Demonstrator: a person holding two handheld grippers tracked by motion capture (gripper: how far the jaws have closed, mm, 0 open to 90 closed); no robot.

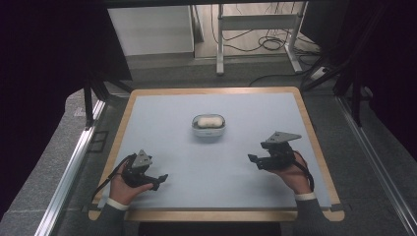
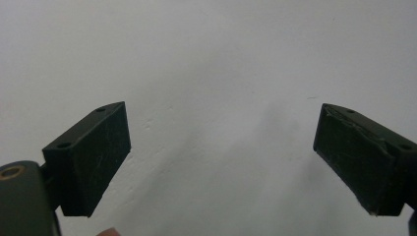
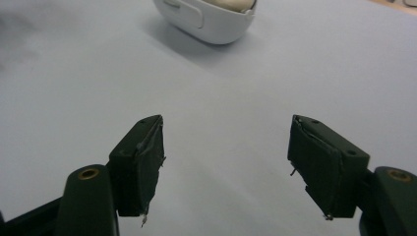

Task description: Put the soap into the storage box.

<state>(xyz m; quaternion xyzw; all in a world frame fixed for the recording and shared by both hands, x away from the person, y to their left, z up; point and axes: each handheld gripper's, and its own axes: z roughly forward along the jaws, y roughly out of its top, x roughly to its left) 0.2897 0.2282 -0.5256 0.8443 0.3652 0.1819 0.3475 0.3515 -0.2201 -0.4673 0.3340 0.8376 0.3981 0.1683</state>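
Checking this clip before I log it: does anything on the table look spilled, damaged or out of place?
Nothing stands out. The white case sits squarely near the middle of the table, with nothing spilled around it. Both the left claw and the right claw are open and empty. The only wear is slightly frayed pad edges on the right claw.

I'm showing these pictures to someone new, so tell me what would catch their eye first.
First, the small white container with something pale inside it, sitting alone near the middle of the pale blue table. Next, the two hand-held tools low in the high view: the left gripper near the table's front left and the right gripper toward the front right. Both have their black fingers spread apart with nothing between them.
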